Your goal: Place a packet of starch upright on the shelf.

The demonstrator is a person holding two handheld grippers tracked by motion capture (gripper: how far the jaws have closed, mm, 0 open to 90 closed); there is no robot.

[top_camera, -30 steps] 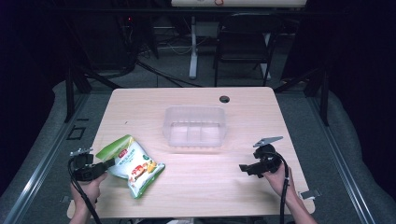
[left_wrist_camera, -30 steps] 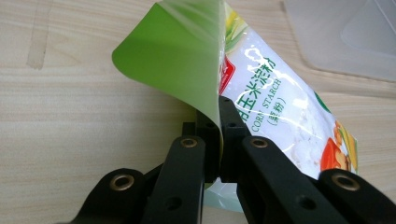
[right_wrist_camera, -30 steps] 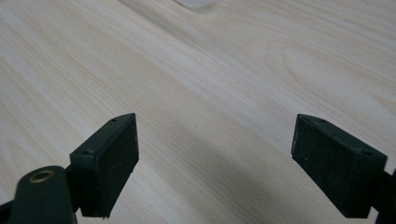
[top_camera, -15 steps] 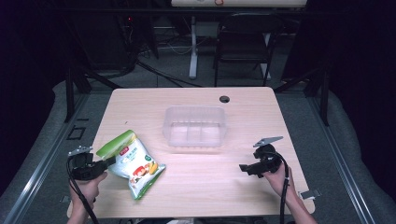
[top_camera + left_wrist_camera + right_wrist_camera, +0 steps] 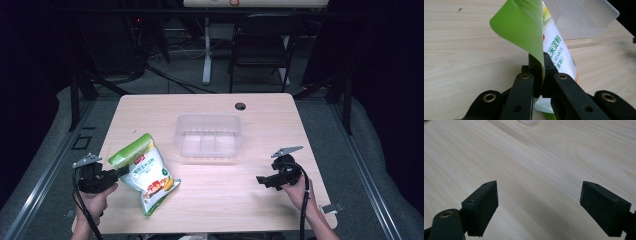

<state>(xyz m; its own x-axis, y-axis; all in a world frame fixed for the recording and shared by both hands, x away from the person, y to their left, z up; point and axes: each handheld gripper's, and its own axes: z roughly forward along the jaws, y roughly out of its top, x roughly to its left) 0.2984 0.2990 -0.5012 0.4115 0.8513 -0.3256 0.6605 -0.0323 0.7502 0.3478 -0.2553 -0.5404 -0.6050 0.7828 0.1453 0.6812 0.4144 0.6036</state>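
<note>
my left fingers point(image 5: 541, 75) pinch the green top edge of the starch bag point(image 5: 147, 172), its bottom sagging to the desk point(image 5: 225, 200) below them. i'd grip firm and lift it toward the clear tub point(image 5: 208, 135) ahead. my right fingers point(image 5: 539, 207) wait spread, holding nothing.

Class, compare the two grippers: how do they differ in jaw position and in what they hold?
The left gripper has its jaws shut on the edge of the starch bag; the right gripper has its jaws wide apart with nothing between them. The left tilts the bag up off the table; the right hovers over bare wood. Both have black jaws.
</note>
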